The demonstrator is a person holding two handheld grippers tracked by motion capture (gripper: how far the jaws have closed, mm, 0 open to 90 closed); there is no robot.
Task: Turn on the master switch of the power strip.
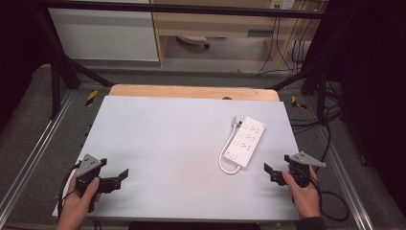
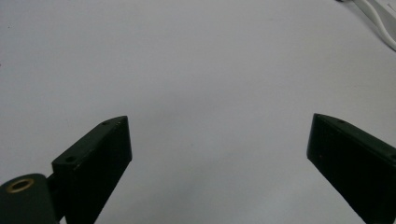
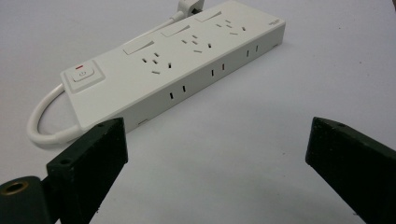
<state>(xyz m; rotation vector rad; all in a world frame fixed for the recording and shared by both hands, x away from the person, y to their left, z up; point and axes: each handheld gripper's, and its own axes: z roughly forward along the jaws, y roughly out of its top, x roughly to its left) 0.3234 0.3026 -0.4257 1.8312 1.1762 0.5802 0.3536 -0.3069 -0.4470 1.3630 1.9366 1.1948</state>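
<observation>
Right gripper (image 3: pixel 215 154) wide, empty — power strip (image 1: pixel 246 141) long axis diagonal, switch end nearest.

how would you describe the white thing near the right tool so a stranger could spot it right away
On the pale grey table, look at the right half, just ahead of the right tool. There lies a flat white power strip set at a slant, with a square switch at its near end and a white cord looping off it.
</observation>
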